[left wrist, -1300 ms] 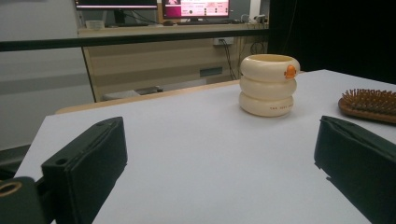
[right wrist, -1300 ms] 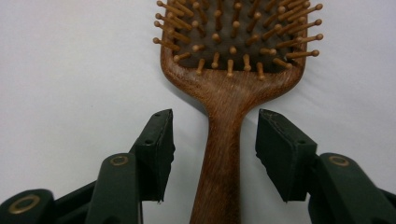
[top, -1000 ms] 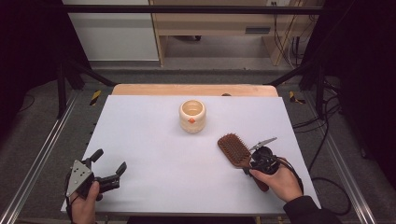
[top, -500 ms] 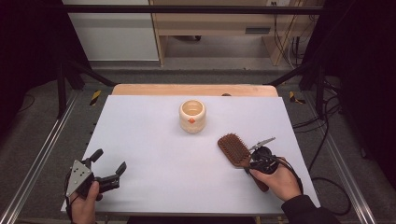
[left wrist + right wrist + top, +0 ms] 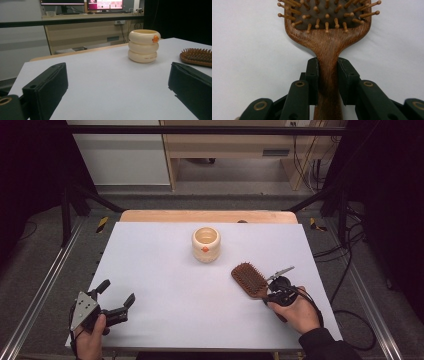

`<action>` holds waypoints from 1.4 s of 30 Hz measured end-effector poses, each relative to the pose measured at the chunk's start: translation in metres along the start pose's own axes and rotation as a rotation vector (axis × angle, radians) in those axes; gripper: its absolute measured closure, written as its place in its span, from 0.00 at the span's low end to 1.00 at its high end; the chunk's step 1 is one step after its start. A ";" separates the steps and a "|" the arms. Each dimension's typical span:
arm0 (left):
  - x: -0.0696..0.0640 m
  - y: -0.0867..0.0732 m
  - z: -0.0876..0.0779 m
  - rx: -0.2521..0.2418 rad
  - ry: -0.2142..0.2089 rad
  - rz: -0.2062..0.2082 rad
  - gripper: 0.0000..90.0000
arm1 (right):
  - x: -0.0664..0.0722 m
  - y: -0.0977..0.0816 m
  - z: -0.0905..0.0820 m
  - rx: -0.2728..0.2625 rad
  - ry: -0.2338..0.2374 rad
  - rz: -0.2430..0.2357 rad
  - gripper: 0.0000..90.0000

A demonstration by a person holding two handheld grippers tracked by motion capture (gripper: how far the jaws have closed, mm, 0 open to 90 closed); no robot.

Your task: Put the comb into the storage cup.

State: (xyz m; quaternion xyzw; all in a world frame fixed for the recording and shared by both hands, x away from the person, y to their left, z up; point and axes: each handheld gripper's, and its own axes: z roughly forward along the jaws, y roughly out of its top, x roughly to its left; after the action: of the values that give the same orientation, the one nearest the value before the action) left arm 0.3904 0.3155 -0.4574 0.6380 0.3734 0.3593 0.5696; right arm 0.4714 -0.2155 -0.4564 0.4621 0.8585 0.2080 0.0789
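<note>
Where our forearms come in at the near edge of the worktop (image 5: 165,320), we have the left tongs (image 5: 118,302) sitting well to the left of the hairbrush (image 5: 248,280), close to the near left corner of the white sheet. In the left gripper view their two black pads (image 5: 46,86) stand wide apart with bare white surface between them, so they are fully open and have hold of nothing.

On the other side, our right hand (image 5: 296,312) carries the right tongs (image 5: 268,296) at the hairbrush's near end. In the right gripper view the pads (image 5: 313,80) sit on either side of the wooden handle and press against it, so these tongs (image 5: 328,82) are closed on the hairbrush (image 5: 327,42), their jaws having just been closing with the handle between them. The hairbrush lies flat on the worktop with its bristles upward, its head pointing away from the hand and to the left.

Farther off than the hairbrush, and to its left in the high view, the cream ribbed cup (image 5: 206,244) stands upright, well apart from the brush head. It bears a small orange mark on its side and looks like three stacked rings in the left gripper view (image 5: 144,46).

Beyond the cup, we see the wooden edge (image 5: 207,216) of the table past the white sheet.
</note>
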 end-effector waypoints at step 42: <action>-0.064 0.065 0.052 0.019 -0.208 -0.034 0.05 | -0.012 -0.009 -0.041 -0.567 0.031 -0.078 0.81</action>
State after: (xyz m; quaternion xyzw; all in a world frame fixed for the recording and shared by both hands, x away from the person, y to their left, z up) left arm 0.4112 0.2301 -0.3995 0.6708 0.3264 0.2776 0.6053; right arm 0.4577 -0.2415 -0.4240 0.3848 0.7843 0.4437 0.2000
